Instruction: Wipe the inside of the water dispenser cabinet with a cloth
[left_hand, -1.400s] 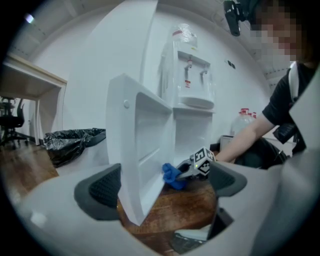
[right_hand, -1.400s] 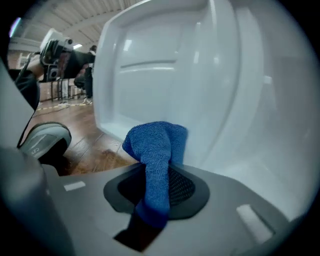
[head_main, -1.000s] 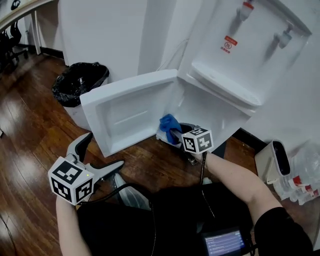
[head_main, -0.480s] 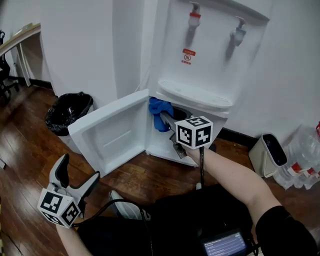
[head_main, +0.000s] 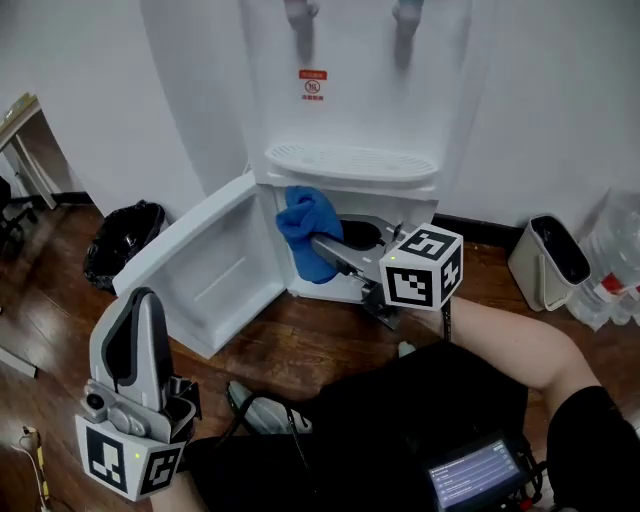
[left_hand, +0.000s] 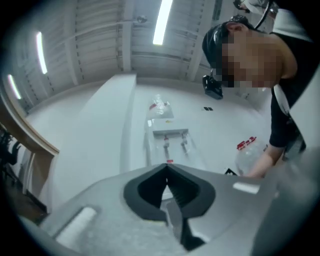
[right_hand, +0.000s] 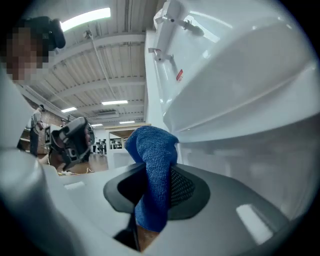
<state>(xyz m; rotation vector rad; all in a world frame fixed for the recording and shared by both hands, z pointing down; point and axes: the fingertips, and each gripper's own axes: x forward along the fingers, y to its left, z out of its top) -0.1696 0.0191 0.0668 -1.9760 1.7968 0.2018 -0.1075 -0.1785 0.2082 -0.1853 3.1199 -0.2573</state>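
Note:
The white water dispenser (head_main: 350, 100) stands against the wall with its lower cabinet door (head_main: 200, 270) swung open to the left. My right gripper (head_main: 318, 242) is shut on a blue cloth (head_main: 305, 230) and holds it at the upper left of the cabinet opening (head_main: 362, 236), just under the drip tray. In the right gripper view the cloth (right_hand: 155, 170) hangs between the pads, next to the dispenser's front. My left gripper (head_main: 142, 296) is at the lower left, pointing upward; its jaws have just been closing and meet with nothing between them (left_hand: 166, 168).
A black-lined trash bin (head_main: 120, 240) sits left of the open door. A small white bin (head_main: 550, 260) and clear water bottles (head_main: 620, 275) stand to the right of the dispenser. A desk edge (head_main: 20, 115) is at far left. The floor is dark wood.
Both grippers rose. The right one carried the cloth from low in the cabinet to the top of the opening. The left jaws went from wide open to shut and tipped upward.

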